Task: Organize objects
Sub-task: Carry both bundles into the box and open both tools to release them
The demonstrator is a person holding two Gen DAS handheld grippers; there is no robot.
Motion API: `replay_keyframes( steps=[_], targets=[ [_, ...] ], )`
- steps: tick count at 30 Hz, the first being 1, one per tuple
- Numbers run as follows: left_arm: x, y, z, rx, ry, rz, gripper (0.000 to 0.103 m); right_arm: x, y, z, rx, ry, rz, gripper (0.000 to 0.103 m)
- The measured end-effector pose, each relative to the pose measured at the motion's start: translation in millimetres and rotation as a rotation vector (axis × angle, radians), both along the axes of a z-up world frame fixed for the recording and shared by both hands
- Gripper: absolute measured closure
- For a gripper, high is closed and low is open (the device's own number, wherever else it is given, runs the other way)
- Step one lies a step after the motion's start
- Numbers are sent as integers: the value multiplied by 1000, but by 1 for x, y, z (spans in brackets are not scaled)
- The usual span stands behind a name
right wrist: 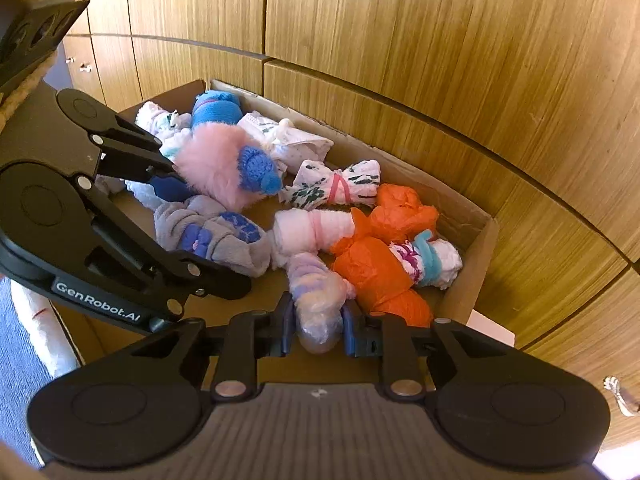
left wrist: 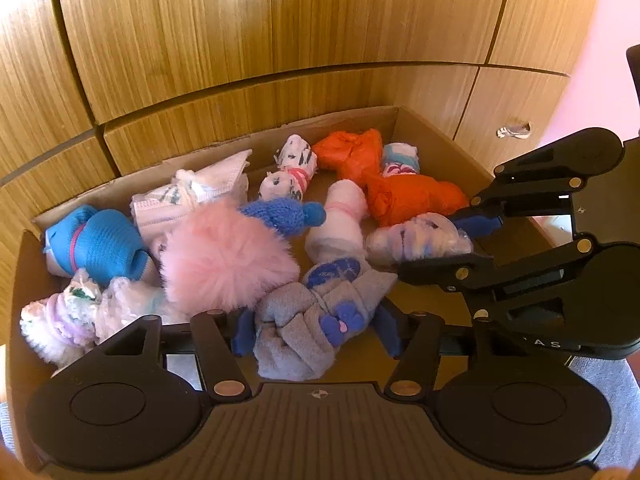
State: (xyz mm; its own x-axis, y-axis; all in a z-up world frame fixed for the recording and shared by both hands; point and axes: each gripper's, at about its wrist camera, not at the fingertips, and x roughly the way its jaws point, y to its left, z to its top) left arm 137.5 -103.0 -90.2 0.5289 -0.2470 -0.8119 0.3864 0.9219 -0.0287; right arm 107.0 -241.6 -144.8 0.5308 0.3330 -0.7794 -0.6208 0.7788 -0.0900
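A cardboard box (left wrist: 436, 128) holds several rolled sock and cloth bundles. My left gripper (left wrist: 316, 330) is shut on a grey sock bundle (left wrist: 304, 332) with blue patches at the box's near side; it also shows in the right wrist view (right wrist: 212, 232). My right gripper (right wrist: 318, 326) is shut on a pale plastic-wrapped bundle (right wrist: 318, 300), seen in the left wrist view (left wrist: 420, 236) beside the right gripper (left wrist: 452, 236). A pink fluffy pom-pom (left wrist: 224, 260) with a blue knit piece (left wrist: 284, 210) lies in the middle.
Orange bundles (left wrist: 400, 188), a pink-white roll (left wrist: 340, 220), a blue sock bundle (left wrist: 100, 244) and white patterned bundles (left wrist: 292, 168) fill the box. Wooden cabinet fronts (left wrist: 280, 20) stand right behind it. Grey carpet (right wrist: 20, 340) lies to the left.
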Motion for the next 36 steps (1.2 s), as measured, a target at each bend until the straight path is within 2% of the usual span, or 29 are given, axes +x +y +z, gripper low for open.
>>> replay_keyframes(
  steps=[10, 15, 18, 19, 21, 29, 36],
  targets=[
    [0, -3, 3, -17, 4, 9, 26, -8, -4, 7, -48, -1, 0, 66],
    [-3, -2, 8, -2, 7, 12, 23, -11, -5, 12, -56, 3, -1, 66],
    [-4, 1, 11, -19, 14, 22, 18, -12, -3, 11, -60, -1, -3, 62],
    [-3, -1, 13, -30, 12, 23, 15, -12, -3, 11, -58, 0, -1, 54],
    [-4, -3, 16, -40, 8, 30, 12, -14, -3, 13, -50, -1, 4, 45],
    [-13, -11, 27, -34, -21, 22, 10, -26, 0, 24, -54, -13, 20, 45],
    [-25, -13, 37, -49, -19, 43, 6, -31, 4, 29, -65, -23, 10, 40]
  ],
)
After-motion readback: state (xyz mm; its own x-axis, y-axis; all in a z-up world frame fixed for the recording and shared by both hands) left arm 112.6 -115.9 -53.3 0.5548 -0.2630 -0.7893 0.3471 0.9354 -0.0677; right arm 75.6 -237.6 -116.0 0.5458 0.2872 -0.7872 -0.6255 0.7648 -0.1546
